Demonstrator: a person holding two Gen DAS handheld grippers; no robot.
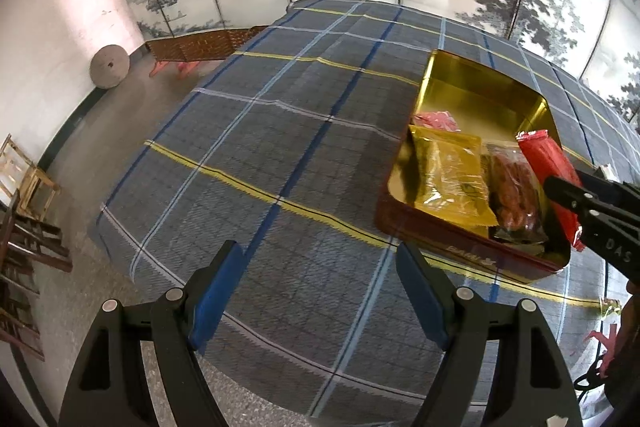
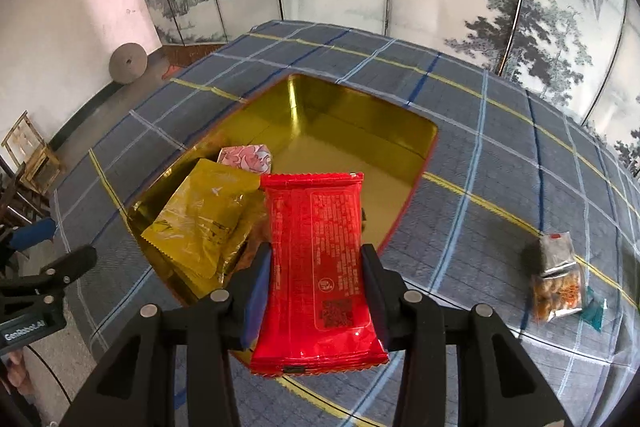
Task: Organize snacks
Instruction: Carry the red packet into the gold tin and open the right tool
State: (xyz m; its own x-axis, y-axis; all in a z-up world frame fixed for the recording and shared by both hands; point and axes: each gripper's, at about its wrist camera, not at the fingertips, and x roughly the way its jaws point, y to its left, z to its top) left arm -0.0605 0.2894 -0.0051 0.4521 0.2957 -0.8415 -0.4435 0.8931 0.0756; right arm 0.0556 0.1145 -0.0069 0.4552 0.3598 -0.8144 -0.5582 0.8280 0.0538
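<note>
Snack tin (image 2: 416, 147) half filled; clear snack bags (image 2: 558, 279) lie apart on cloth (image 2: 480, 187)

Both wrist views downward, sharing tin (image 1: 448, 251)

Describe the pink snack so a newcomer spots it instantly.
Find the gold tin on the checked cloth. Inside it, behind the yellow packet, lies the pink snack: the only small, blocky one with a pink-and-white swirl.
</note>
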